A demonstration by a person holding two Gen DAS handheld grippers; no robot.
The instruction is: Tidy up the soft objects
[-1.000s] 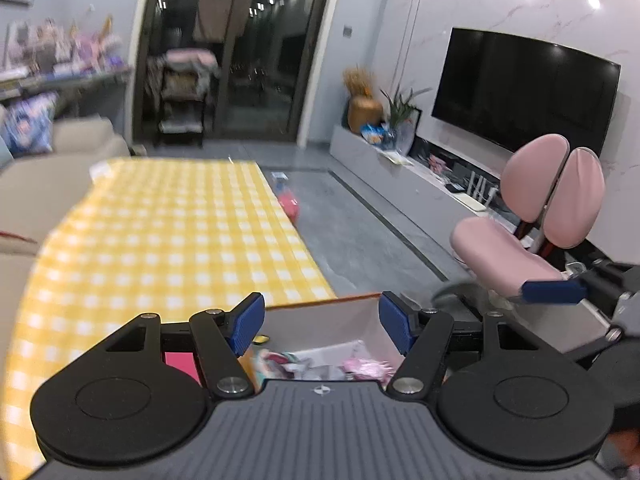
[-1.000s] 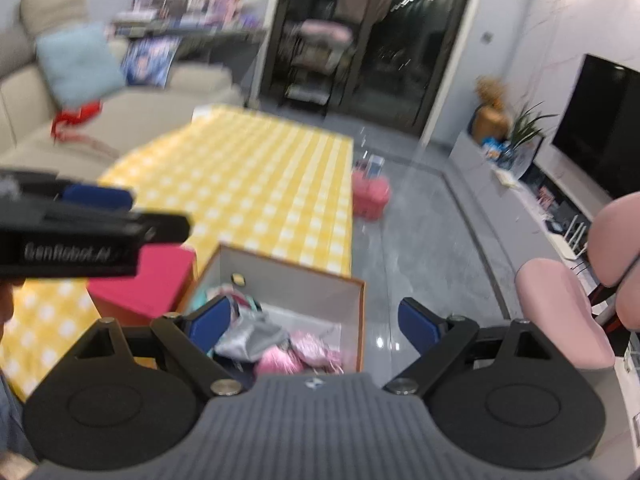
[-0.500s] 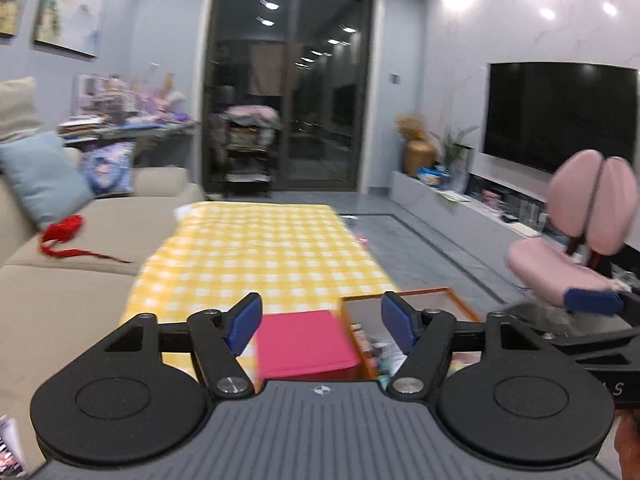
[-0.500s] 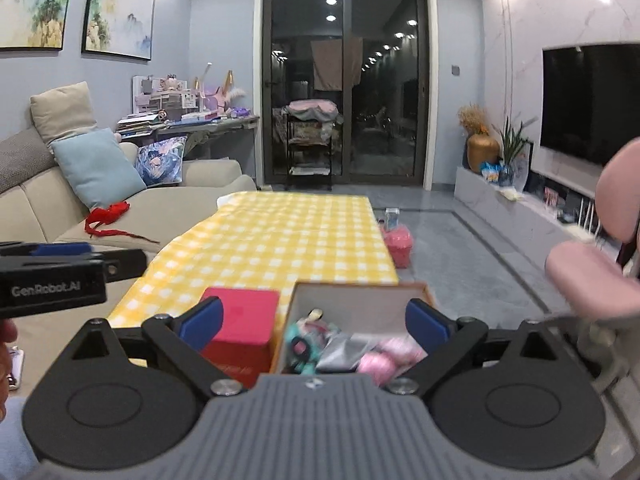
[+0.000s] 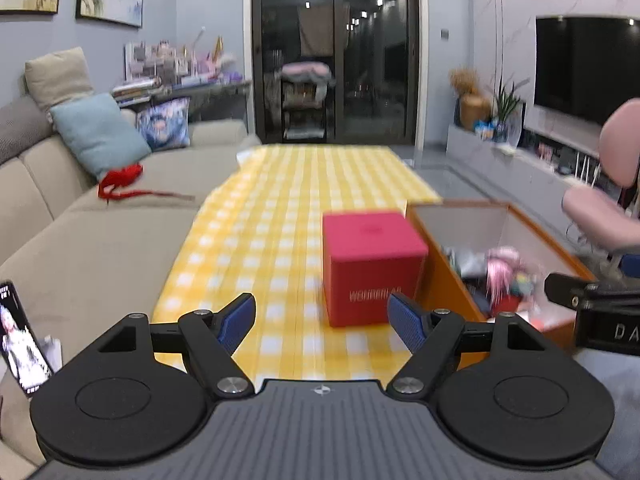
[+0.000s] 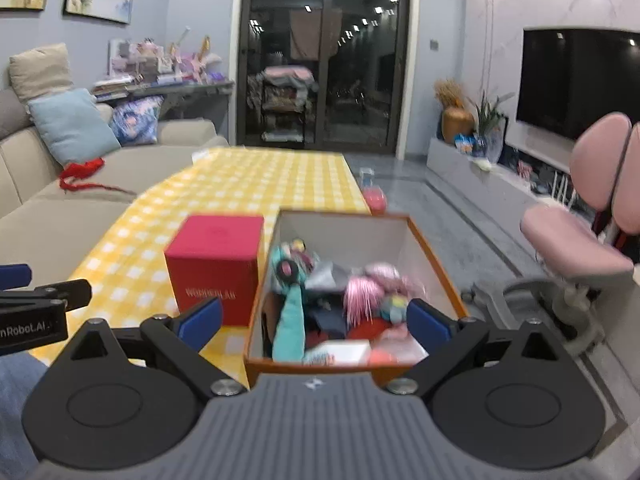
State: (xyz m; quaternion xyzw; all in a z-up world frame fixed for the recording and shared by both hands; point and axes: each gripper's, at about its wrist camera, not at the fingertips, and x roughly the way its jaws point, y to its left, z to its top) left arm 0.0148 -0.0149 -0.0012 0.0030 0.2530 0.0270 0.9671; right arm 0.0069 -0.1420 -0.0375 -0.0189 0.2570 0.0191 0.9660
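Observation:
An open orange-rimmed box [image 6: 344,232] holds several soft toys, among them a teal plush [image 6: 290,320] and a pink fuzzy one [image 6: 362,292]. It stands on the yellow checked tablecloth [image 5: 280,208], close to the right side of a closed red box [image 5: 372,264]. My right gripper [image 6: 314,316] is open and empty just short of the open box's near rim. My left gripper [image 5: 322,316] is open and empty too, over the tablecloth in front of the red box [image 6: 216,268]. Each gripper shows at the edge of the other's view.
A beige sofa [image 5: 100,240] runs along the table's left side, with cushions and a red cloth [image 5: 120,180] on it. A lit phone [image 5: 20,340] leans at the near left. A pink chair [image 6: 580,240] stands right of the table, and a pink object [image 6: 374,198] lies on the floor beyond it.
Both views swung left and drew back from above the open box, so the sofa and red box came into view. Both grippers' jaws stand a little wider than a second ago.

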